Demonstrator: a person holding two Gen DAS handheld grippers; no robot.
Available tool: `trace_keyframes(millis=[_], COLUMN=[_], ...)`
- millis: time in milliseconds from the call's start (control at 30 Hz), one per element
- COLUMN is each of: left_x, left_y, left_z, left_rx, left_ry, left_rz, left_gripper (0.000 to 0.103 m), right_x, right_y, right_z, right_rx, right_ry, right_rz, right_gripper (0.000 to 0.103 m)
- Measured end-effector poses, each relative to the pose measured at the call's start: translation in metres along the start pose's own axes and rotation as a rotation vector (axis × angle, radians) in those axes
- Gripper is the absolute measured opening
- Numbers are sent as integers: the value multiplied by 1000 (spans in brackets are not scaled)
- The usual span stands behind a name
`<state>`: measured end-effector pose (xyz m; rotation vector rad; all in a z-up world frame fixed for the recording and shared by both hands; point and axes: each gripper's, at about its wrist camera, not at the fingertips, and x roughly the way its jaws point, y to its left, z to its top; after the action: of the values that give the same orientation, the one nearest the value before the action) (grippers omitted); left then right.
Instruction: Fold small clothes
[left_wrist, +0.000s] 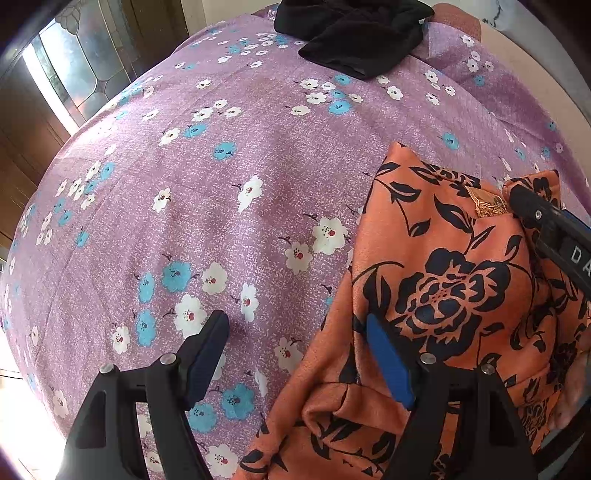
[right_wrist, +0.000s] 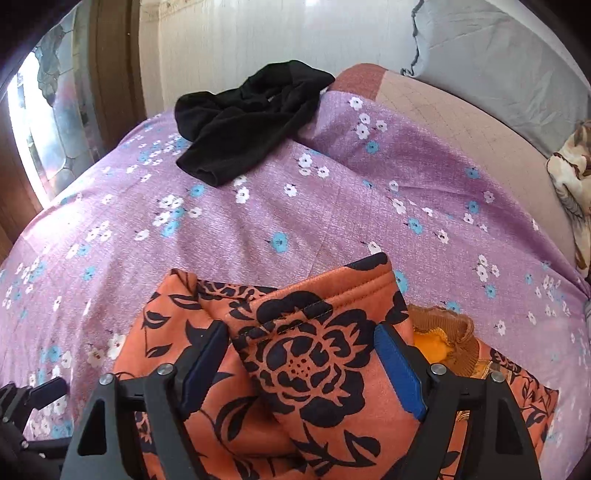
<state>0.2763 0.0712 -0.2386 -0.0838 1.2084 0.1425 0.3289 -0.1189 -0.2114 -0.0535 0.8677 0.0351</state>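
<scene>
Orange floral garment (right_wrist: 321, 354): partly folded on the bed's purple flowered sheet (left_wrist: 229, 192), nearest the cameras. 
Left hand-held gripper (left_wrist: 297, 354): jaws spread, nothing between them, over the garment's left edge. 
Right hand-held gripper (right_wrist: 301, 363): jaws spread wide above the garment's raised fold, released. 
Black garment (right_wrist: 247, 118): crumpled, well beyond the orange garment. 
Grey pillow (right_wrist: 498, 62): beyond-right.

Two garments lie on the one purple flowered bedsheet (right_wrist: 295, 221): one orange garment with a black flower print (right_wrist: 314, 369) right under the right gripper (right_wrist: 301, 350), and one black garment (right_wrist: 251, 118) well ahead of both grippers. Two grippers show, the left gripper (left_wrist: 297, 343) beside the orange piece. One grey pillow (right_wrist: 498, 55) sits far ahead to the right.
</scene>
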Motion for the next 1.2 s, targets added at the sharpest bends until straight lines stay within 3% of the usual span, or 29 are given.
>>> trace_keyframes(millis=[67, 100, 200, 333, 467, 667, 767, 833, 933, 967, 1033, 1100, 1200], left_x=[-1, -2, -4, -11, -19, -23, -25, -28, -36, -41, -52, -63, -69], left_y=[-2, -3, -5, -14, -26, -36, -39, -41, -43, -43, -44, -47, -63], left_z=[-1, -1, -1, -6, -12, -18, -19, -20, -20, -20, -19, -21, -28], left_rx=[1, 1, 6, 36, 73, 118, 131, 145, 150, 145, 137, 133, 185], left_ry=[0, 0, -10, -51, -98, -148, -182, -210, -260, -280, -330, -373, -388], left_rz=[2, 3, 15, 68, 116, 188, 229, 267, 290, 287, 285, 233, 141], left_gripper=[78, 78, 78, 78, 78, 78, 78, 78, 78, 78, 78, 78, 78], right_x=[0, -1, -23, -68, -106, -114, -99, -84, -93, -101, -121, -140, -145], right_y=[-16, -26, -65, -123, -189, -263, -289, -298, -313, -319, -331, -333, -317], right_z=[0, -1, -10, -37, -85, -176, -207, -212, -214, -215, -213, -205, -182], right_rx=[66, 100, 185, 280, 393, 589, 757, 828, 885, 909, 907, 865, 771], right_ry=[33, 45, 1, -59, -77, -1, 53, 150, 153, 126, 49, -46, -143], right_rz=[-6, -6, 18, 16, 1, -6, 75, 145, 191, 188, 102, 45, 139], right_gripper=[43, 17, 8, 7, 7, 7, 7, 11, 14, 14, 17, 17, 17])
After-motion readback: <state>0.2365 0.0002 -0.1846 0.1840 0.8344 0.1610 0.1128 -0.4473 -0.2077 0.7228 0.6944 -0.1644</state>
